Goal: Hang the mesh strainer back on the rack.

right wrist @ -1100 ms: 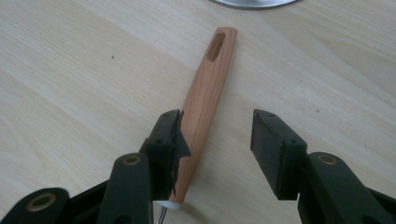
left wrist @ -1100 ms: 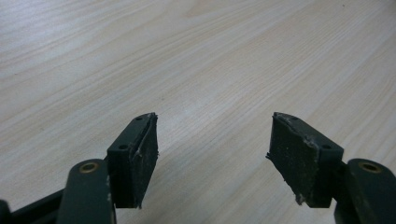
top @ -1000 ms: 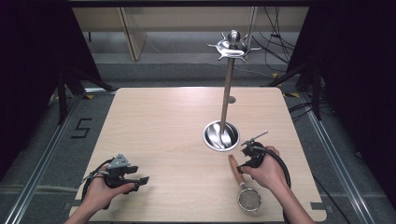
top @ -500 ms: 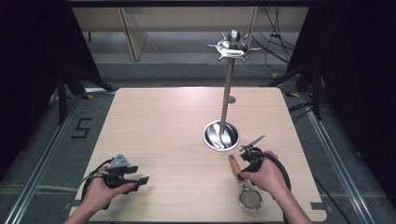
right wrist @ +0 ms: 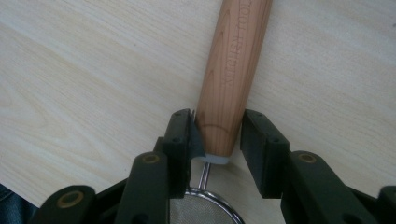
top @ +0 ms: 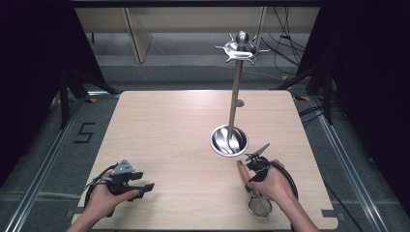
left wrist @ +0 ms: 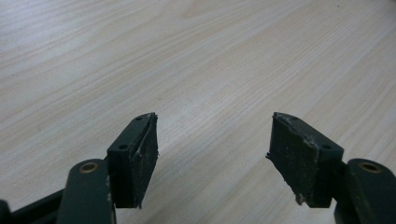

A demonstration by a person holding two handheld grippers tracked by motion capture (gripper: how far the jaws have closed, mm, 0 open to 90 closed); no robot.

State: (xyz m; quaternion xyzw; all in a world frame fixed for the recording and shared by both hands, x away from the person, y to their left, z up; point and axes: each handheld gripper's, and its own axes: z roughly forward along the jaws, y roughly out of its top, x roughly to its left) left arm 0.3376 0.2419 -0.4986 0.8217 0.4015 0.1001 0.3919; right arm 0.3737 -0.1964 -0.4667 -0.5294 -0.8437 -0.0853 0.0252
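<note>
My right gripper [right wrist: 217, 135] has just been closing around the strainer's wooden handle [right wrist: 231, 70]; its pads touch it on both sides. The strainer [top: 256, 195] lies at the lower right of the bench [top: 193, 121]. My left gripper [left wrist: 212, 154] gapes wide, empty.

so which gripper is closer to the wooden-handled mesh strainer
Right. The right gripper has its jaws around the wooden-handled metal mesh strainer, and they have just been closing on the handle's end. The left gripper rests open at the pale wooden table's opposite front corner.
</note>
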